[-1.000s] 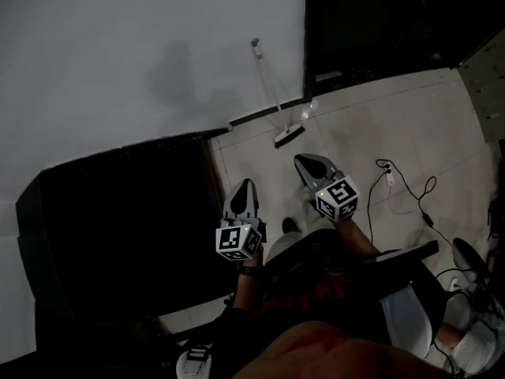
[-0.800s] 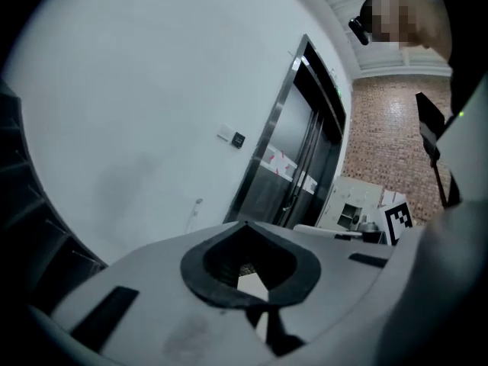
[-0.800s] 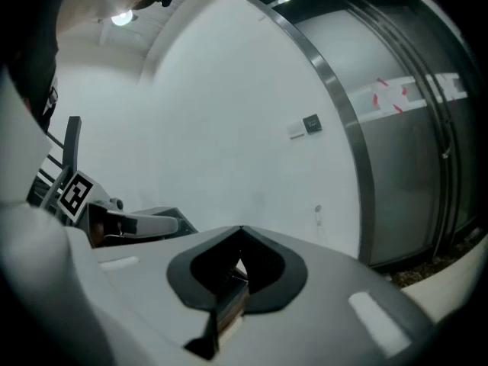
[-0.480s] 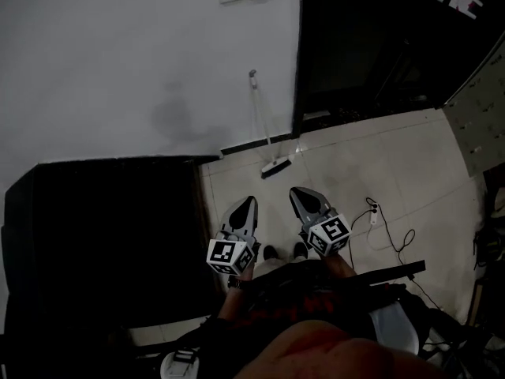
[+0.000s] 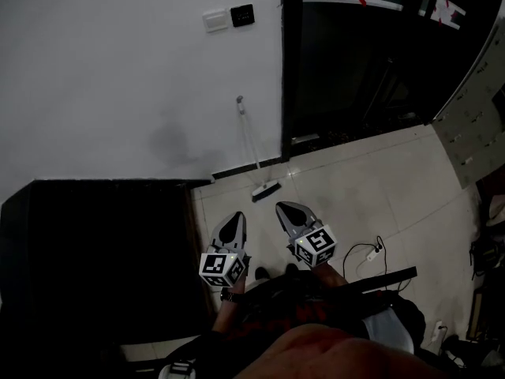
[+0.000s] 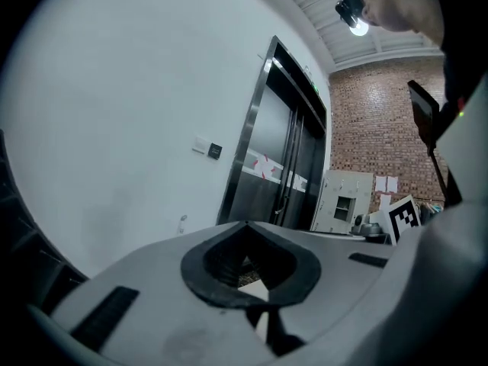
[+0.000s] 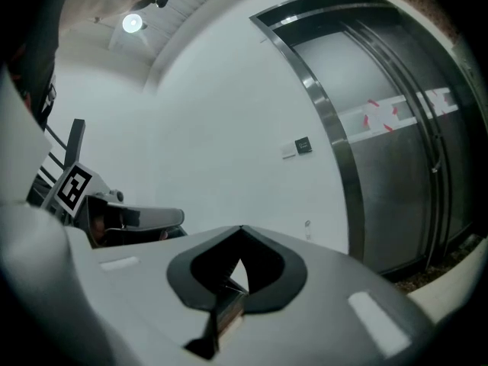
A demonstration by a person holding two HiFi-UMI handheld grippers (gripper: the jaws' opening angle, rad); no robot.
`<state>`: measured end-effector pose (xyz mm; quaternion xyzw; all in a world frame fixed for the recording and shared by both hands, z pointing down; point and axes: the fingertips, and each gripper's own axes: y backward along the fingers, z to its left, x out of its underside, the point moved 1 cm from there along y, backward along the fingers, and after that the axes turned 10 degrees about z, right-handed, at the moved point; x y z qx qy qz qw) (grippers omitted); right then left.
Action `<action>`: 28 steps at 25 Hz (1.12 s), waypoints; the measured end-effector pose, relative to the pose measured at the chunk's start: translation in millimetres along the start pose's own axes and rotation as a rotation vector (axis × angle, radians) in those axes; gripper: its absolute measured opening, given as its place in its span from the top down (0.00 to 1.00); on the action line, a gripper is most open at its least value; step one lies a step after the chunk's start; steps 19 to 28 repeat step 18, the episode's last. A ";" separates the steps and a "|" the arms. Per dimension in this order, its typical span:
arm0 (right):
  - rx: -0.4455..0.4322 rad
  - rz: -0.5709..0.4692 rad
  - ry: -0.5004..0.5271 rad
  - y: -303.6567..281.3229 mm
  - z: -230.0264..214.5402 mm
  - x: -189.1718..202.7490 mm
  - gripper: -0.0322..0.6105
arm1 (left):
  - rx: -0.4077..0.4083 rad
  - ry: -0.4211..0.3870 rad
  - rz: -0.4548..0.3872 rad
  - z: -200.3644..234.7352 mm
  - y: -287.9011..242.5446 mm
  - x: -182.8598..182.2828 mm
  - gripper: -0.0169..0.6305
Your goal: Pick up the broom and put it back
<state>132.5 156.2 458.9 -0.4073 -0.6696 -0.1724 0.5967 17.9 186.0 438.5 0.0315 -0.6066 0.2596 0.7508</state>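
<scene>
Head view, compared with the frames of the last second: the broom (image 5: 252,155) now sits smaller and farther off, and more of the wall (image 5: 118,77) shows above it, including the switch plates (image 5: 229,16) and the top of the dark door (image 5: 355,69). Both grippers have risen together and now sit lower in frame, well apart from the broom. The broom itself has not shifted: its handle leans on the wall just beside the door frame, with its head on the floor (image 5: 355,188) at the skirting.

Left gripper (image 5: 234,221): jaws pressed together, tips meeting, nothing between them. Left gripper view confirms this and shows only wall and door ahead.

Right gripper (image 5: 282,208): jaws likewise pressed together and empty. Its own view shows bare wall past the tips, with the broom handle top small in the distance.

Assessment: the broom stands propped where it belongs and neither gripper bears on it. The put-back step appears complete; the person seems to be straightening up or backing away. I judge the risk of the broom sliding along the wall to be low, since nothing touches it.

Containers: none can be made out. A large dark mass at lower left is too dim to identify.
</scene>
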 end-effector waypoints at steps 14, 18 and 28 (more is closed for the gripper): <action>-0.051 0.020 0.031 -7.9 9.7 -1.4 0.95 | -0.086 -0.087 0.012 11.9 1.7 7.9 0.97; -0.063 0.031 0.034 -5.1 11.2 -1.9 0.95 | -0.132 -0.190 -0.006 10.8 5.2 4.8 0.97; -0.063 0.031 0.034 -5.1 11.2 -1.9 0.95 | -0.132 -0.190 -0.006 10.8 5.2 4.8 0.97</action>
